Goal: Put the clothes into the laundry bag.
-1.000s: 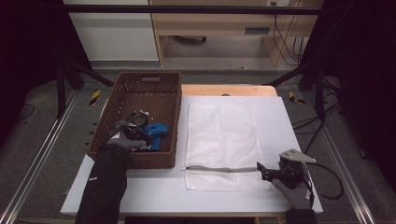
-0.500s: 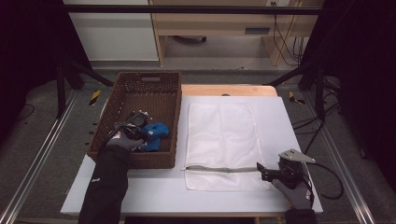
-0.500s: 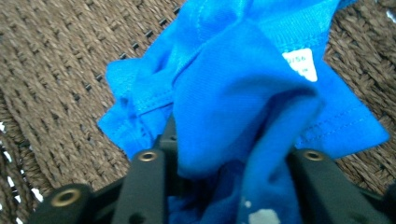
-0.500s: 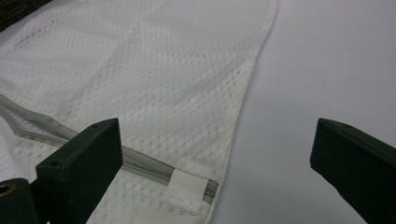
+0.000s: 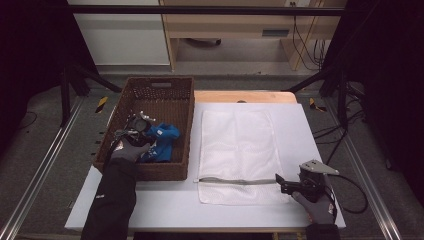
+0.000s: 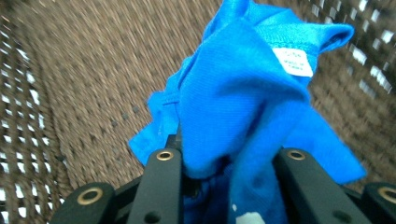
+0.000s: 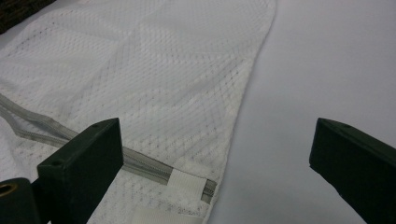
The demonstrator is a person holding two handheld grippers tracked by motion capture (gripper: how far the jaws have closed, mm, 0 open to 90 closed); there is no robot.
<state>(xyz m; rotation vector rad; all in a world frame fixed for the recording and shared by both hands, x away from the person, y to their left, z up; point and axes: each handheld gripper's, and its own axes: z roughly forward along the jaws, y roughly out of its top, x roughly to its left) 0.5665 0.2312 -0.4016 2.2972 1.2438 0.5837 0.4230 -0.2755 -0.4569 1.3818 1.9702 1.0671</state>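
Note:
A crumpled blue garment (image 5: 162,140) with a white label lies inside the brown wicker basket (image 5: 157,80) at the table's left. My left gripper (image 5: 137,131) reaches into the basket. Its jaws have just been closing and now pinch a fold of the blue garment (image 6: 243,93), which bunches between and above the left gripper (image 6: 226,156). A white mesh laundry bag (image 5: 240,145) lies flat in the middle of the table, its grey zipper (image 5: 235,181) along the near edge. My right gripper (image 5: 280,184) rests open by the zipper's right end. In its own view the right gripper (image 7: 217,140) straddles the corner of the mesh bag (image 7: 140,70).
The white table top (image 5: 300,125) runs out to the right of the bag, with a wooden board (image 5: 245,96) at its far edge. Metal rails (image 5: 40,170) flank the table. A black cable (image 5: 350,195) trails from the right gripper.
The left gripper has closed on the blue garment and lifted slightly inside the basket. The right gripper and the mesh bag have stayed where they were.

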